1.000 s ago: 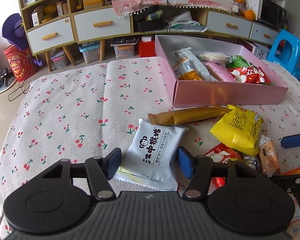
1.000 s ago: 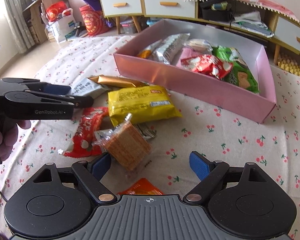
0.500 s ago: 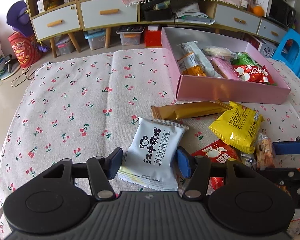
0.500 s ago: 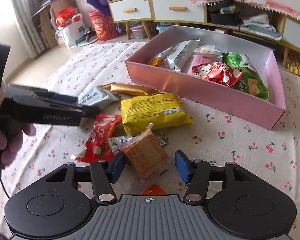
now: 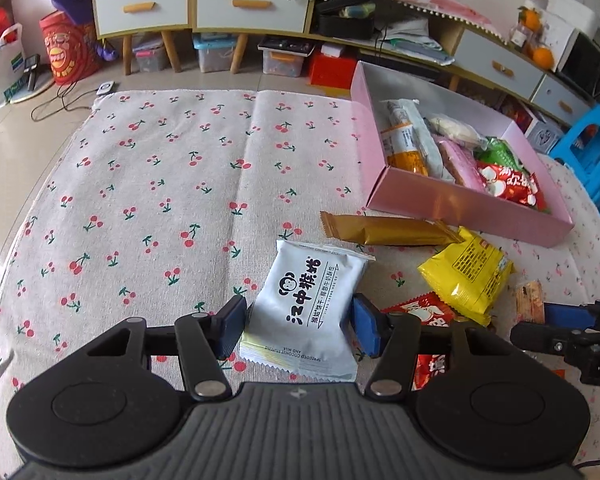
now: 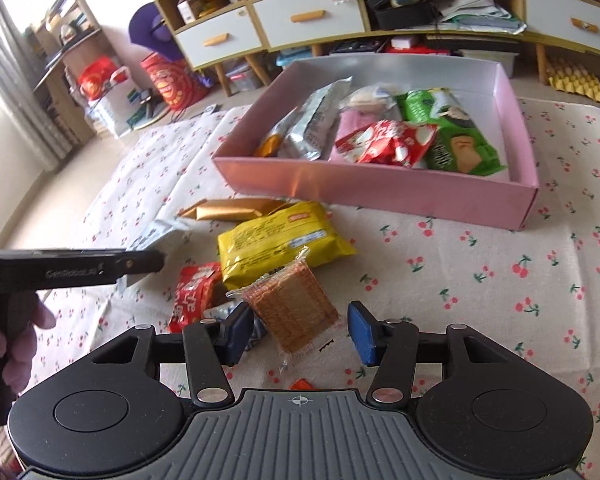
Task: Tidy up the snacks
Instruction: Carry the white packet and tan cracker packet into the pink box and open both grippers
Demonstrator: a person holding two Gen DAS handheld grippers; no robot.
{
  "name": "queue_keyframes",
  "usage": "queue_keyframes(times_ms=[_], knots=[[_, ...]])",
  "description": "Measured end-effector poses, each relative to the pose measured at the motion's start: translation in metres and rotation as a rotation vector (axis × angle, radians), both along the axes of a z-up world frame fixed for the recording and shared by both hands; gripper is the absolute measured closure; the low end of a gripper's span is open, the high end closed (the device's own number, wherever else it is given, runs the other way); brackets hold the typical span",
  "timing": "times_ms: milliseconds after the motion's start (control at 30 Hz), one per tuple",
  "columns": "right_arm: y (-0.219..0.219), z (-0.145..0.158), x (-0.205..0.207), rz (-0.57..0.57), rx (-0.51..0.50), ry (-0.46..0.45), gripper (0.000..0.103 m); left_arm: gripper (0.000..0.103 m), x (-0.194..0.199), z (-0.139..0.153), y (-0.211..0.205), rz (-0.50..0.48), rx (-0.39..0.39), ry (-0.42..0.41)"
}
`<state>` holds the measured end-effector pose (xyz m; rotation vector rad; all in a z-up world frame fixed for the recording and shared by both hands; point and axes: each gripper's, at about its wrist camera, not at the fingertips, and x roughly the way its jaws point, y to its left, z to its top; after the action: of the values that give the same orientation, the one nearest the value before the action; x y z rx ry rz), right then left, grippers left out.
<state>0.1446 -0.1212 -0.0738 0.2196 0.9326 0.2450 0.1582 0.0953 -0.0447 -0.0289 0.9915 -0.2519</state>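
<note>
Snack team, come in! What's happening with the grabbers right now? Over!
Left gripper open around white monkey packet. Right gripper open around cracker pack. Pink box half full. Nothing blocking.

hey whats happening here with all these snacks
A person is sorting snacks into a pink box using two hand-held tongs. The left tongs are open around a white packet on the cherry-print cloth, not yet closed on it. The right tongs are open around a clear-wrapped cracker pack. Several snacks already lie in the box; a gold bar, a yellow bag and a red packet wait outside it.
</note>
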Motion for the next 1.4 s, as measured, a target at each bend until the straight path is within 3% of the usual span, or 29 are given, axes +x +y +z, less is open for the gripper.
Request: queue_keyframes(times_ms=[433, 867, 1067, 1400], knots=[[-0.035, 0.018, 0.009, -0.128, 0.079, -0.024, 0.052, 0.050, -0.001, 0.021, -0.005, 0.030, -0.089, -0.055], [-0.087, 0.025, 0.025, -0.328, 0.219, -0.023, 0.052, 0.050, 0.012, 0.034, -0.047, 0.005, -0.179, -0.106], [-0.120, 0.030, 0.048, -0.425, 0.266, -0.065, 0.052, 0.050, 0.031, 0.031, -0.075, -0.023, -0.148, -0.104], [-0.143, 0.013, 0.096, -0.444, 0.285, -0.132, 0.052, 0.050, 0.077, 0.043, -0.132, -0.086, -0.123, -0.126]])
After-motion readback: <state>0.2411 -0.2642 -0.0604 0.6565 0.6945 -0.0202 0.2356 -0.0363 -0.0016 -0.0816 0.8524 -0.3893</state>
